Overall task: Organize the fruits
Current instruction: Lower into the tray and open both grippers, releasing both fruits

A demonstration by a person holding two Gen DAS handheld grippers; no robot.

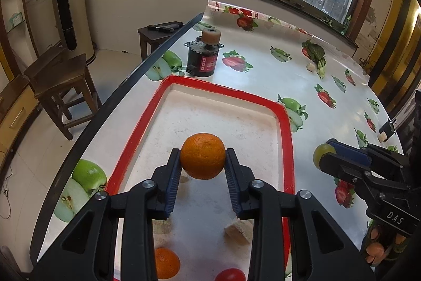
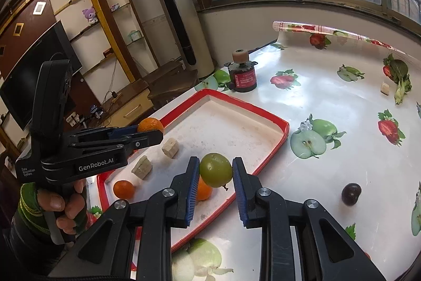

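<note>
Partly hidden, left tool [image 1: 202,158] gripping orange [image 1: 202,156]; right tool [image 2: 215,171] clamping green fruit [image 2: 215,169].

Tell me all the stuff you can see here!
Oranges: three; one in the left gripper, two in the tray.
Green fruit: one, in the right gripper.
Red fruit: one, in the tray.
Dark fruit: one, on the table.
Tan blocks: two in the tray.
Tray: one, white with red rim.
Motor: one, black and red.
Table: white, fruit prints.
Left gripper, right gripper: black.
</note>
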